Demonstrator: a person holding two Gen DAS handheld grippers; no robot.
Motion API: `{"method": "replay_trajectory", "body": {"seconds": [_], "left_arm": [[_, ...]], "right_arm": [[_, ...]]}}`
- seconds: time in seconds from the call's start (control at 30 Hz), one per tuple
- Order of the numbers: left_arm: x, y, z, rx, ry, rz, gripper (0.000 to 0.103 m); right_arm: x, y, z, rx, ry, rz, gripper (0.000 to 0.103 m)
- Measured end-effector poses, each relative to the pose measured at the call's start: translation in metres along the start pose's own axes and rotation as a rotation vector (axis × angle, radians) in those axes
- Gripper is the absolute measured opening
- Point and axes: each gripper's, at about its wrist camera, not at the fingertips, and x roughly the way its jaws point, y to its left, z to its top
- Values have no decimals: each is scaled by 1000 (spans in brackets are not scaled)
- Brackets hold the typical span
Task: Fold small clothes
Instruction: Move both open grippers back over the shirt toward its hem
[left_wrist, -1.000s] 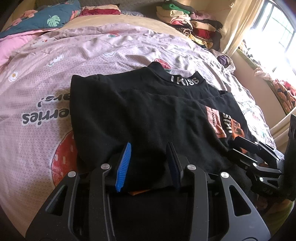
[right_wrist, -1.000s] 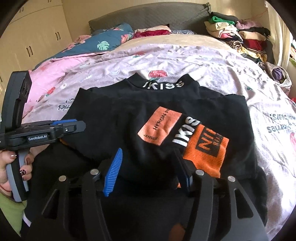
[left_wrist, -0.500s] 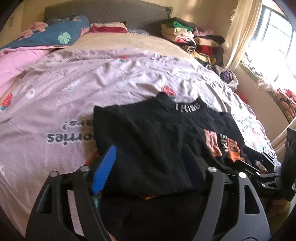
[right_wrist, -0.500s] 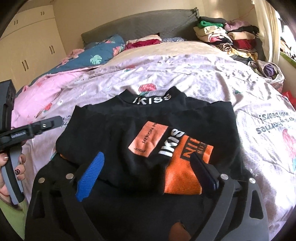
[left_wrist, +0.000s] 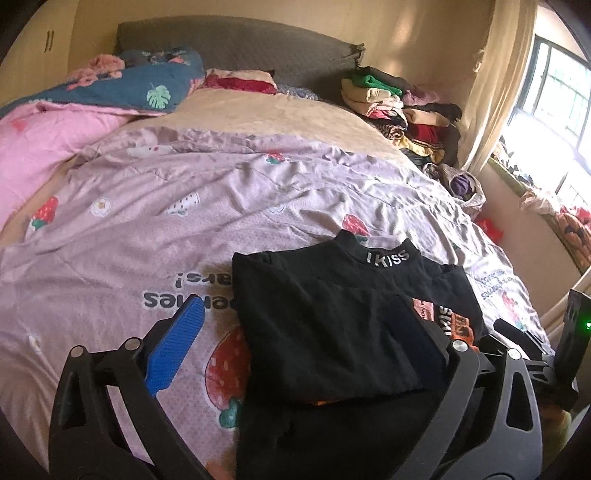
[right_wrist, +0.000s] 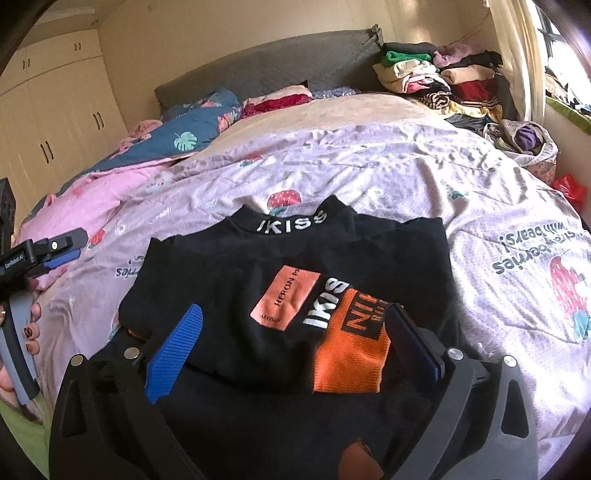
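Observation:
A black top (left_wrist: 332, 332) with "IKISS" on its collar lies folded on the lilac strawberry-print bed cover (left_wrist: 166, 221), its lower part doubled up over the chest. In the right wrist view the top (right_wrist: 229, 280) shows orange patches and an orange cuff. My left gripper (left_wrist: 295, 306) hangs above its near left part, jaws opening wide, pads off the cloth. My right gripper (right_wrist: 295, 310) hovers over the near edge by the orange cuff, jaws also opening, gripping nothing. Each gripper also shows in the other's view: the left gripper (right_wrist: 55, 251) and the right gripper (left_wrist: 517, 332).
A pile of folded clothes (left_wrist: 399, 99) sits at the far right by the grey headboard (left_wrist: 240, 48). Blue and pink quilts (left_wrist: 110, 96) lie at the far left. A bag of clothes (right_wrist: 524, 140) rests beside the bed. A person's hand (right_wrist: 31, 328) holds the left gripper's handle.
Both grippers spread their jaws off the top's near folded edge and rose and drew back. The top stays folded on the bed.

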Motion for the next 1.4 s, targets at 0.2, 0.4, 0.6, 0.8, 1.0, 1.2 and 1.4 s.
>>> {"method": "replay_trajectory", "body": {"seconds": [0.2,0.4,0.6,0.8,1.0,1.2,1.4], "left_arm": [[-14,1,2,-7,-19,5,93],[-30,-4,4,-1,-51,-12,93],[-37,-5,4,2,-58,-21,93],[-52,-5,-1,-5,-72,-16,93],[-63,-4,-15,-23,-65,-29,93],[-72,-3,-36,-38,-43,-51,93],[-76,-1,-55,-51,-18,-55,93]], "right_arm": [[-12,-3,4,17,-28,-1,98],[-24,-1,7,19,-49,-3,98],[-37,2,9,19,-66,7,98],[-50,3,8,23,-74,20,98],[-57,10,-7,15,-53,29,98],[-67,16,-20,9,-28,34,98],[-76,11,-35,11,3,23,98]]}}
